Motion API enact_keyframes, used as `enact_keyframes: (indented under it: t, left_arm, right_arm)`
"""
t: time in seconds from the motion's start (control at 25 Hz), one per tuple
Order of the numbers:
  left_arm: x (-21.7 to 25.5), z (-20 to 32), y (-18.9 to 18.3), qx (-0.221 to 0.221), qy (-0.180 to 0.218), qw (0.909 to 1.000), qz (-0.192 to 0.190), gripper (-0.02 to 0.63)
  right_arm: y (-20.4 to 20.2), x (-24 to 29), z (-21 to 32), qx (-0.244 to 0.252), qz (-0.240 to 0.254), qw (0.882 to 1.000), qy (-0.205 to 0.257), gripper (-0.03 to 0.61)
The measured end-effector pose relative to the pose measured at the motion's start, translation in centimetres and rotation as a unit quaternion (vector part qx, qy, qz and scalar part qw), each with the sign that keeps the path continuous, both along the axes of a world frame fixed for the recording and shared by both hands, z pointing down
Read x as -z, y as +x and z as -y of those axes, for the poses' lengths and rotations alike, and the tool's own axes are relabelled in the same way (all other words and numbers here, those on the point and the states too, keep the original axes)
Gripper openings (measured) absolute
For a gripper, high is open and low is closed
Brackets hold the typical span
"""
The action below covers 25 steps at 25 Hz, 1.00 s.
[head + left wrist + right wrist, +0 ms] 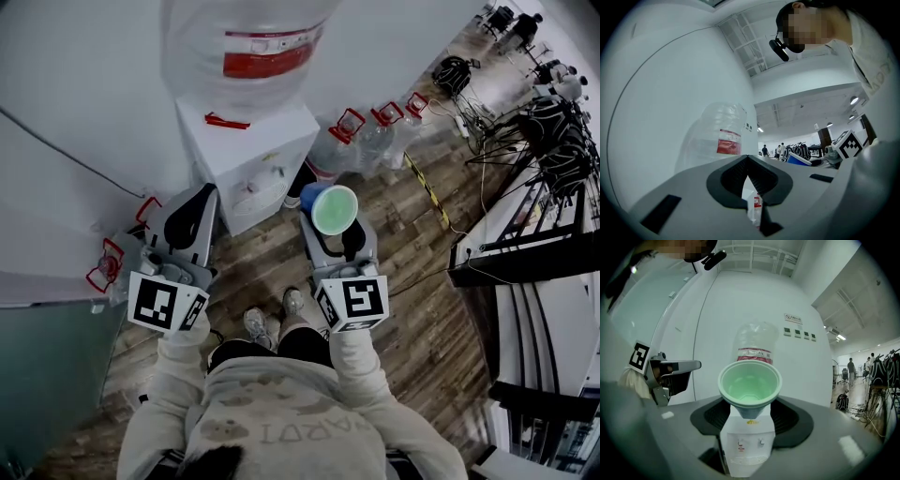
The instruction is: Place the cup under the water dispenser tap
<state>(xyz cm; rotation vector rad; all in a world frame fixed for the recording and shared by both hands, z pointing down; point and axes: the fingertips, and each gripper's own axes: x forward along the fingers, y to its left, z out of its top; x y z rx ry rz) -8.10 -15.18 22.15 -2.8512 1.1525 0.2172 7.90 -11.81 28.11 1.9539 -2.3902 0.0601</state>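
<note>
A blue cup with a pale green inside is held tilted, mouth toward the camera, with my right gripper shut on its base. Ahead stands the white water dispenser, apart from the cup, with a large clear bottle on top. Its two taps show just below the cup in the right gripper view. My left gripper hovers left of the dispenser's front, shut with nothing in it.
Spare water bottles with red handles stand on the wooden floor right of the dispenser, and another at the left by the white wall. Cables and desks crowd the right side. People stand far off in the room.
</note>
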Motion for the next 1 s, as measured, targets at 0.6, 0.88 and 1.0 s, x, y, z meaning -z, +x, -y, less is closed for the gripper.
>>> enact_keyframes:
  t: [0.6, 0.88, 1.0]
  left_arm:
    - [-4.7, 1.9, 0.3, -0.005, -0.023, 0.9997, 0.012, 0.005]
    - [-8.3, 2.8, 0.3, -0.001, -0.047, 0.9988, 0.014, 0.005]
    - [-10.0, 3.0, 0.7, -0.002, -0.066, 0.9978, 0.014, 0.005]
  right_arm:
    - [0.1, -8.4, 4.0, 0.016, -0.001, 0.997, -0.070, 0.276]
    - [-0.5, -14.1, 6.3, 0.038, -0.002, 0.994, -0.106, 0.275]
    - [-0.4, -16.6, 7.2, 0.042, 0.001, 0.992, -0.119, 0.275]
